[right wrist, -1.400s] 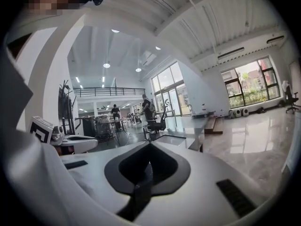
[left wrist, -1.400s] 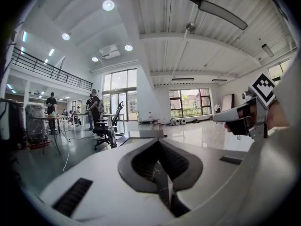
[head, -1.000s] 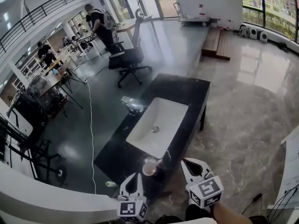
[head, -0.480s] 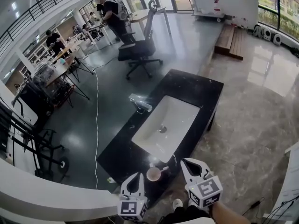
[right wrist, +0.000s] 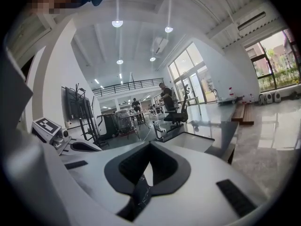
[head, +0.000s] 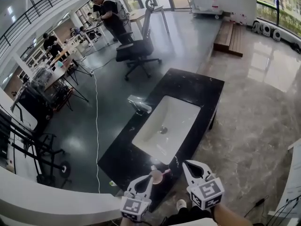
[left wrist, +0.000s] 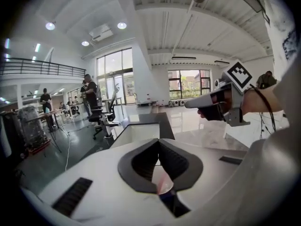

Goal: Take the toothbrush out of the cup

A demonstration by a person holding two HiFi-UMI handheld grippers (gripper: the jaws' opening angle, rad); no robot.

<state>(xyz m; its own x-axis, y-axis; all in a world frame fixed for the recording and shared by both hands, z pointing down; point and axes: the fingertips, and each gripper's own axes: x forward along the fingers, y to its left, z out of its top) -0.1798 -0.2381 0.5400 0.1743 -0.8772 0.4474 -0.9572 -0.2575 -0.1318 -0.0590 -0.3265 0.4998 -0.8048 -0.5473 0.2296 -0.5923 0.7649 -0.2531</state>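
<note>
Left gripper [left wrist: 159, 141], tips pressed together empty like right gripper [right wrist: 150, 143], has advanced beside round pinkish cup [head: 158, 175] on glossy black counter [head: 118, 161].

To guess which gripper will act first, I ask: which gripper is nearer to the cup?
Left. The left gripper has its fingers right at the cup's left edge. The right gripper is apart from it, off to its right.

place: open lab hall | cues: workbenches [head: 56, 72], office chair [head: 136, 51], mezzanine railing [head: 42, 6], freestanding sink counter [head: 188, 86]
</note>
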